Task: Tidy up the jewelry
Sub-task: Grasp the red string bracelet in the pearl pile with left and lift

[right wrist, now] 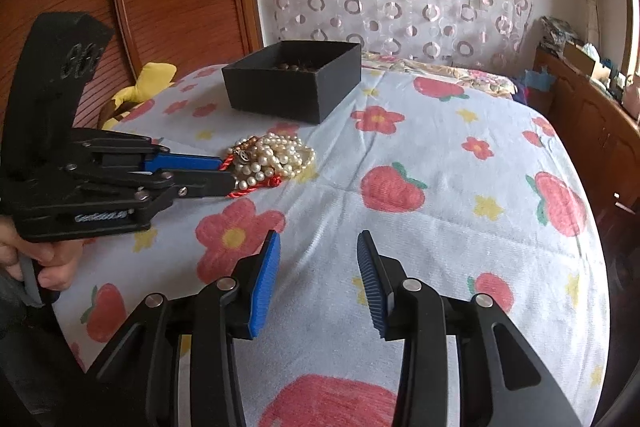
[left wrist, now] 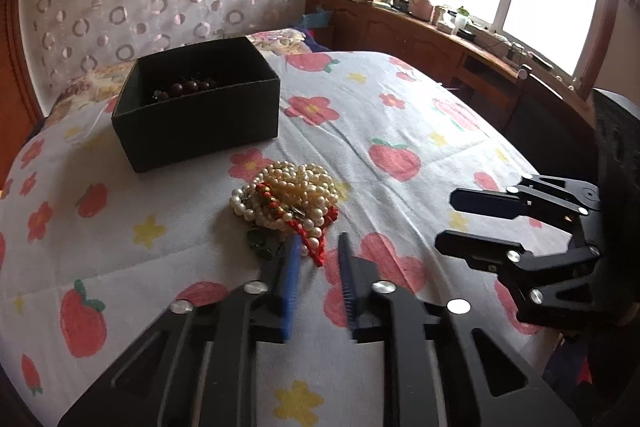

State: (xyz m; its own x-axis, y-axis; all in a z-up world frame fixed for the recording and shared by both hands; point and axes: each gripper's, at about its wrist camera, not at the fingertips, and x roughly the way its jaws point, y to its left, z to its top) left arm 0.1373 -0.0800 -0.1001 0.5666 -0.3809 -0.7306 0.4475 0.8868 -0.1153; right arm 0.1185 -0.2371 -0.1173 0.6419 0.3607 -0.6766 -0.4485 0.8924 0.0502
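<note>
Red cord (right wrist: 244,190) pinched in my left tool (right wrist: 224,171); lift slow, untangling pearls (right wrist: 280,157) ahead. Right tool (right wrist: 318,279) released, empty.

Bed (right wrist: 460,163) covered by white sheet printed with red flowers, strawberries, yellow stars. Black open box (left wrist: 200,107) set on sheet toward headboard end; dark brown beads (left wrist: 188,87) seen inside. Heap of jewelry (left wrist: 286,201) laid on sheet just in front of box, apart from it: pearl strands tangled with red cord (right wrist: 256,187). Floral pillow (right wrist: 432,67) placed behind box.
</note>
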